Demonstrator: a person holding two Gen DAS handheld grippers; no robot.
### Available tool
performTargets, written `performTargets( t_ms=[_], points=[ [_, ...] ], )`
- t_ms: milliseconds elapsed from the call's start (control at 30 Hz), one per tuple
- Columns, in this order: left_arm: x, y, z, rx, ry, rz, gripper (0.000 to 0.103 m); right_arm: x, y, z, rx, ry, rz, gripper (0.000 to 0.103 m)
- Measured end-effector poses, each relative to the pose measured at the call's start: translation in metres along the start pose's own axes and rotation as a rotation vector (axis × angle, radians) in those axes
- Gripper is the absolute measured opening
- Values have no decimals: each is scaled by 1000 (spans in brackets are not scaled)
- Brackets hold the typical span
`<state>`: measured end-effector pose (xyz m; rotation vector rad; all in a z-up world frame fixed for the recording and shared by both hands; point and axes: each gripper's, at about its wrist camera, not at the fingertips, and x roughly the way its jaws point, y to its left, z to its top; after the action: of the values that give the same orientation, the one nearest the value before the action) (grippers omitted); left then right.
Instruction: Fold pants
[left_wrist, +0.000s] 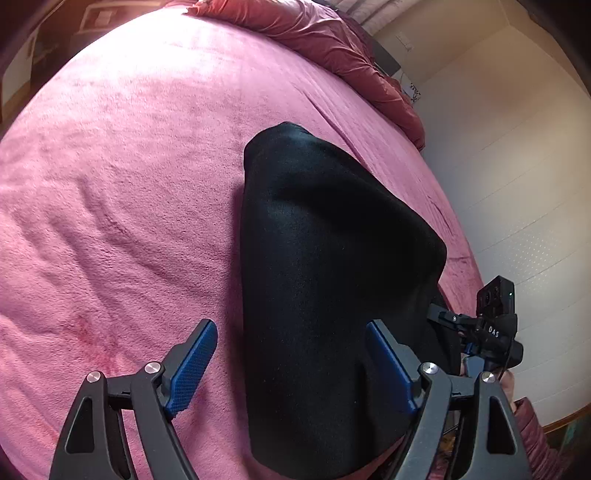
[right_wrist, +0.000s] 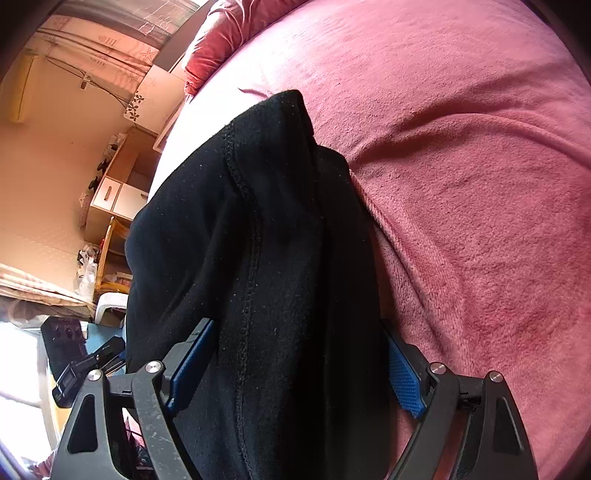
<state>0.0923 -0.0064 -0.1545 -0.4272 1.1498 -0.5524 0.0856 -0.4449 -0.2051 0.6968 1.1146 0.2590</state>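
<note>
Black pants (left_wrist: 325, 266) lie folded lengthwise in a long strip on the pink bed cover (left_wrist: 122, 177). My left gripper (left_wrist: 291, 365) is open, its blue pads spread wide; the near end of the pants lies between them and over the right finger (left_wrist: 388, 365). In the right wrist view the pants (right_wrist: 258, 258) show a stitched seam and fill the gap of my right gripper (right_wrist: 299, 365), whose jaws are wide apart with cloth draped between them. The right gripper also shows in the left wrist view (left_wrist: 491, 325) at the pants' right edge.
A red quilt (left_wrist: 332, 44) is bunched at the far end of the bed. The bed's right edge drops to a pale floor (left_wrist: 517, 184). In the right wrist view a wooden cabinet (right_wrist: 118, 188) and clutter stand left of the bed.
</note>
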Motion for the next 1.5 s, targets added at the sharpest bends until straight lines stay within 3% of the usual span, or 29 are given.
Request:
performTargets(
  t_ms=[133,167,200,267,300,433,667,867,1033,1067,1133,1167,1233,1300,1367,1500],
  points=[
    [19,5,10,-56,65,-23,80,4,1,3,-19,6,-6,76],
    [24,6,11,-74,84,-34,69,4,2,2,-24,7,-7,73],
    [28,5,10,-87,101,-50,65,4,4,2,-28,8,-4,66],
    [31,3,10,-81,103,-62,62,0,12,-1,-48,0,-7,56],
    [31,1,12,-74,103,-79,54,-2,16,-1,-57,-5,-8,52],
    [15,-10,16,-25,60,-142,40,-13,41,2,-110,-27,7,45],
    [-35,-13,50,30,-82,-146,39,5,104,40,-221,-41,82,44],
    [-55,11,105,26,-158,-55,39,64,160,96,-264,-20,110,44],
    [-45,45,137,-19,-160,64,41,121,184,128,-254,43,99,48],
    [-38,55,140,-37,-146,94,42,131,182,128,-247,59,80,48],
    [-19,72,140,-57,-94,194,45,158,180,127,-259,89,9,59],
    [-10,77,136,-52,-75,207,50,168,175,125,-254,103,-5,60],
    [-5,75,129,-8,-107,229,56,171,168,124,-230,88,29,60],
    [-2,75,128,-27,-121,226,58,170,168,123,-243,87,34,60],
    [-3,77,128,-53,-131,252,67,167,171,124,-247,97,21,61],
    [-11,61,126,-40,-164,314,67,163,190,126,-265,89,-38,70]
  ],
)
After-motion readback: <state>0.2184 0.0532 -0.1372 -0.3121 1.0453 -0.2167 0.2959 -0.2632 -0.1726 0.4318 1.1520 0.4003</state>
